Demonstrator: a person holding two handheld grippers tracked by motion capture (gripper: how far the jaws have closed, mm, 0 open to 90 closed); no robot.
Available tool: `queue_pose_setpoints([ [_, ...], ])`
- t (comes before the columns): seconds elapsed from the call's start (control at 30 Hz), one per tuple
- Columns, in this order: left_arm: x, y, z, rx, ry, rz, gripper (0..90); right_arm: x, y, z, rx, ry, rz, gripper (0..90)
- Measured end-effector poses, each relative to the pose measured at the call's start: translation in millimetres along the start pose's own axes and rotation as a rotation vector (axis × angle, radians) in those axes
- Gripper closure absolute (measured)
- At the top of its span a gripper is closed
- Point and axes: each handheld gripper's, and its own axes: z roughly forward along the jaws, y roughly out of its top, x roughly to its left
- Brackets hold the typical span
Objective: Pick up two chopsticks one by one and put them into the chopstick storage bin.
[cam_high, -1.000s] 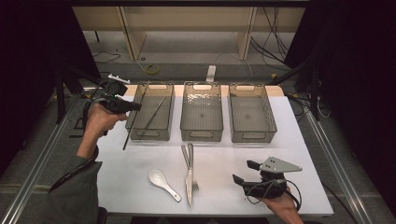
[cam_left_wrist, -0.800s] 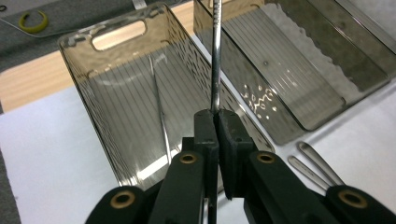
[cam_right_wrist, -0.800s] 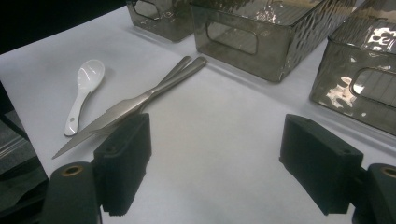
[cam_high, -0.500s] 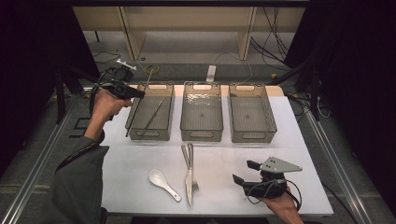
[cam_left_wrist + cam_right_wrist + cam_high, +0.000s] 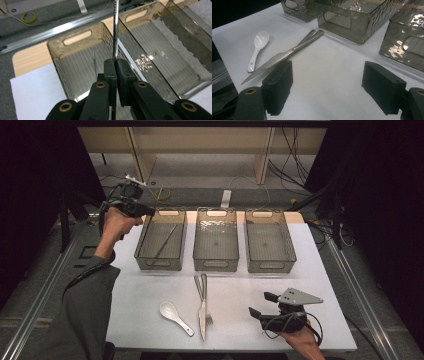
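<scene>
My left gripper [image 5: 150, 212] is held in the air at the far left corner of the left bin [image 5: 145, 237], and a hand grips it. In the left gripper view its jaws [image 5: 115, 62] are shut on a thin metal chopstick [image 5: 115, 30] that points away over the bin's right wall. A second chopstick [image 5: 165, 241] lies slanted inside that bin. My right gripper [image 5: 261, 304] rests on the white table near the front right edge, open with nothing between its fingers [image 5: 279, 85].
The middle bin [image 5: 216, 265] and the right bin [image 5: 270, 265] stand in a row with the left one. A white spoon [image 5: 175, 315], a knife [image 5: 279, 60] and a fork [image 5: 208, 317] lie on the white table top [image 5: 130, 295] in front. Cables trail behind the table.
My left hand has risen and moved toward the back of the left bin, carrying the chopstick with it. The right gripper has stayed where it was.
</scene>
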Motion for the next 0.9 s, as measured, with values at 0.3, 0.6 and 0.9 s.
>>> queue_pose_setpoints([
  [0.3,10.9,-6.0,16.6,-0.018,0.023,-0.018,86.2,0.8,-0.3,0.2,-0.001,0.007,0.001,25.6],
  [0.6,16.3,-18.3,34.8,-0.014,0.039,-0.026,86.2,1.3,-0.5,0.6,0.005,0.011,0.002,25.6],
  [0.9,15.7,-28.2,45.4,-0.003,0.045,-0.006,86.1,1.8,-0.6,0.5,0.005,0.009,-0.001,25.6],
])
